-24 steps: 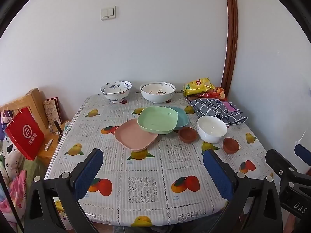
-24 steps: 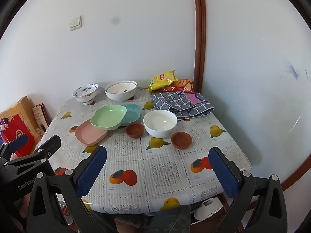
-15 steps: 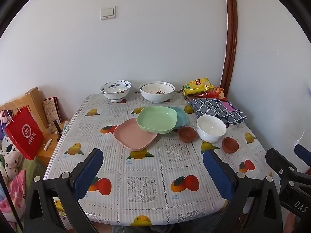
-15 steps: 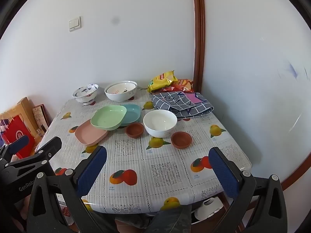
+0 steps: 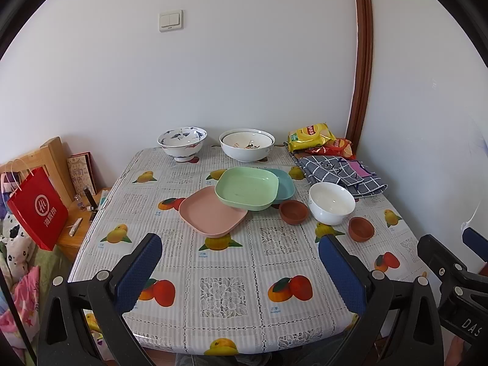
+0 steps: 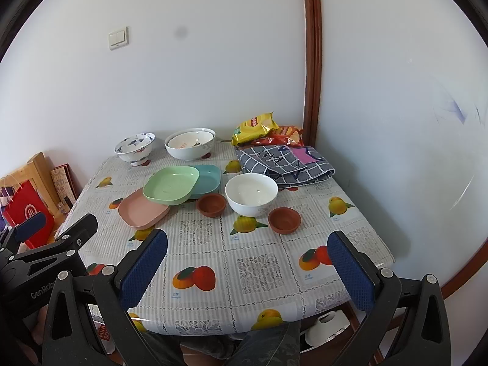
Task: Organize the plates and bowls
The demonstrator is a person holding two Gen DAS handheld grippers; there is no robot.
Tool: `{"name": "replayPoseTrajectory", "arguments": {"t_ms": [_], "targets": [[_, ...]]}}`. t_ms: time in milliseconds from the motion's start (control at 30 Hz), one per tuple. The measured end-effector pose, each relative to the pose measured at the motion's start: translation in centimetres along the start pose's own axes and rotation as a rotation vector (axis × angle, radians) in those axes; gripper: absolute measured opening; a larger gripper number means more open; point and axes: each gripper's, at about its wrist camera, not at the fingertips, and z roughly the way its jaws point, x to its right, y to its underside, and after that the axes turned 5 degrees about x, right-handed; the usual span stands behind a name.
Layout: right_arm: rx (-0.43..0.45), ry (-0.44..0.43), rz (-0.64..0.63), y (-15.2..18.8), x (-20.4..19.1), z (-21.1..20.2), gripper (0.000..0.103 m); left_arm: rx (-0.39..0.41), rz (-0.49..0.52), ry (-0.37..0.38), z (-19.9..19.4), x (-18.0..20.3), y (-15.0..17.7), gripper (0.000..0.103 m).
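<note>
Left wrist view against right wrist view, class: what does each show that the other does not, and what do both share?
Only the left wrist view shows the white tube on the low wooden stand beside the table.

Only the right wrist view shows the white object under the table's near edge.

Both share the pink plate, green plate, teal plate, white bowl, two brown dishes, and each open hand-held gripper, left and right.

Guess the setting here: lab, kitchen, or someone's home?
Most likely a home dining corner: a table under a fruit-print cloth, everyday plates and bowls such as the white bowl, snack bags, and a red shopping bag beside it.
</note>
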Motion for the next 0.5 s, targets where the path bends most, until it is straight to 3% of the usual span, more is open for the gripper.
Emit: {"name": "replayPoseTrajectory", "arguments": {"t_ms": [500], "targets": [[0.01,0.001,0.003,-0.02,0.07,-0.14,0.103,0.002,-0.001,0.003,-0.03,-0.06,0.03,0.103]]}}
